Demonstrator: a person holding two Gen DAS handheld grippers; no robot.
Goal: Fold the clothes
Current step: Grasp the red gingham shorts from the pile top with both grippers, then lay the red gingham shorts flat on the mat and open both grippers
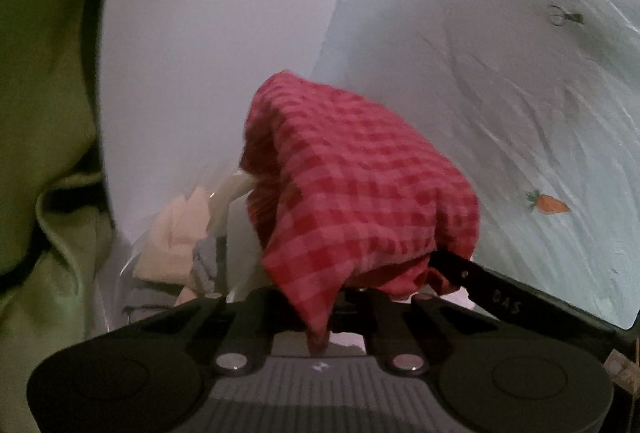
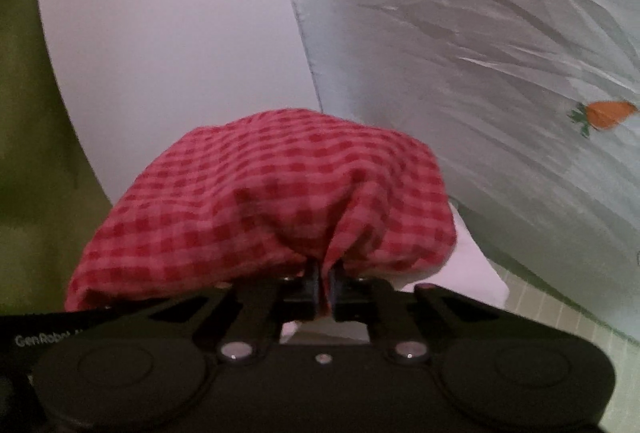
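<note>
Both grippers' jaws, left and right, closed on red gingham cloth.

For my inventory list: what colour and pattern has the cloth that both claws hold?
The cloth is a red and pink check; the right wrist view shows it best.

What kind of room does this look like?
Probably a bedroom: a pale bedsheet printed with carrots, a white board beside it, and a red checked cloth pinched by the right gripper.
</note>
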